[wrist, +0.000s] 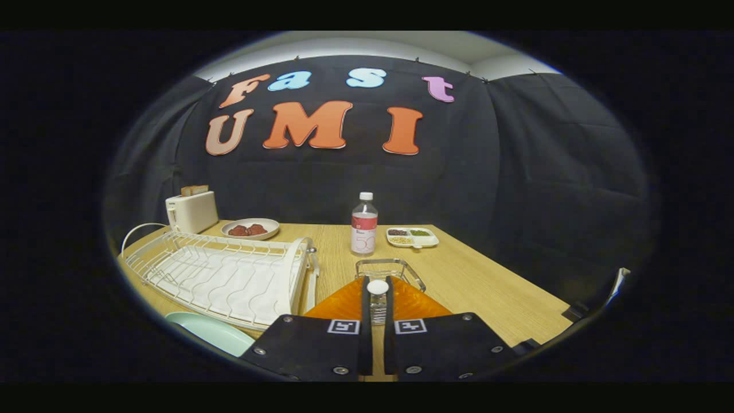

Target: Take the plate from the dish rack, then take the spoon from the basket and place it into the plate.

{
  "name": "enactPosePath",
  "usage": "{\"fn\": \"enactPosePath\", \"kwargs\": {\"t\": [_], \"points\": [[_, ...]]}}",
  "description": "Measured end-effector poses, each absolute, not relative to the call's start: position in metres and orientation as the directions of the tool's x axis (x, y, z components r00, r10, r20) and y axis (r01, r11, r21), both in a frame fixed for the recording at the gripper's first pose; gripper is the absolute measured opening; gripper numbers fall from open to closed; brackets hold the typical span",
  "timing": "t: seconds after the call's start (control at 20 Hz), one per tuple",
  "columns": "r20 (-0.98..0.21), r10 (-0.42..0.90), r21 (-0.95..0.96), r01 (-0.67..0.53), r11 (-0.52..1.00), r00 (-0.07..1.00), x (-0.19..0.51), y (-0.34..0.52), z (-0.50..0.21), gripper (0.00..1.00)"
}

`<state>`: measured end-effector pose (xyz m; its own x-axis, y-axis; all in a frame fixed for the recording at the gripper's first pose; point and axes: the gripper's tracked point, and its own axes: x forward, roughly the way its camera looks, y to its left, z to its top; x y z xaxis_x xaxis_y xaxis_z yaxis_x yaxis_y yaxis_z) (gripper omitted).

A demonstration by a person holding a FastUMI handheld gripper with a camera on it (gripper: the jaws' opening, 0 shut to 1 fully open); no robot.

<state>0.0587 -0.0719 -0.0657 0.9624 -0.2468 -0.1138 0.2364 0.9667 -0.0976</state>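
Observation:
My gripper (377, 282) is shut on the spoon (377, 288). The spoon's white round end and clear ribbed handle stand up between the two orange fingers (338, 304). Just beyond the fingertips sits the small wire basket (395, 267) on the wooden table. To the left of the fingers, a pale green plate (209, 331) lies flat on the table, in front of the white wire dish rack (223, 272). The rack's slots hold no dishes.
A white toaster (192, 211) and a dish of red food (250, 228) stand behind the rack. Beyond the basket are a water bottle (364, 225) and a divided snack tray (412, 237). The table's edge (516, 287) runs diagonally on the right.

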Motion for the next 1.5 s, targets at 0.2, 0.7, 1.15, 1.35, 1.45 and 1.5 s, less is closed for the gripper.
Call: {"fn": "enactPosePath", "kwargs": {"t": [0.2, 0.7, 1.15, 1.35, 1.45, 1.5], "points": [[-0.063, -0.261, -0.093, 0.255, 0.963, 0.963, 0.041, -0.074, -0.036, 0.08], [0.080, -0.216, -0.105, 0.224, 0.969, 0.973, -0.047, -0.034, 0.045, 0.08], [0.116, -0.061, -0.142, 0.078, 0.987, 0.991, -0.115, 0.053, 0.047, 0.08], [0.080, 0.007, -0.128, 0.004, 0.992, 0.997, -0.123, 0.086, 0.023, 0.08], [0.055, 0.031, -0.120, -0.024, 0.992, 0.998, -0.122, 0.098, 0.007, 0.08], [0.040, 0.043, -0.117, -0.038, 0.992, 0.998, -0.121, 0.103, -0.001, 0.08]]}}
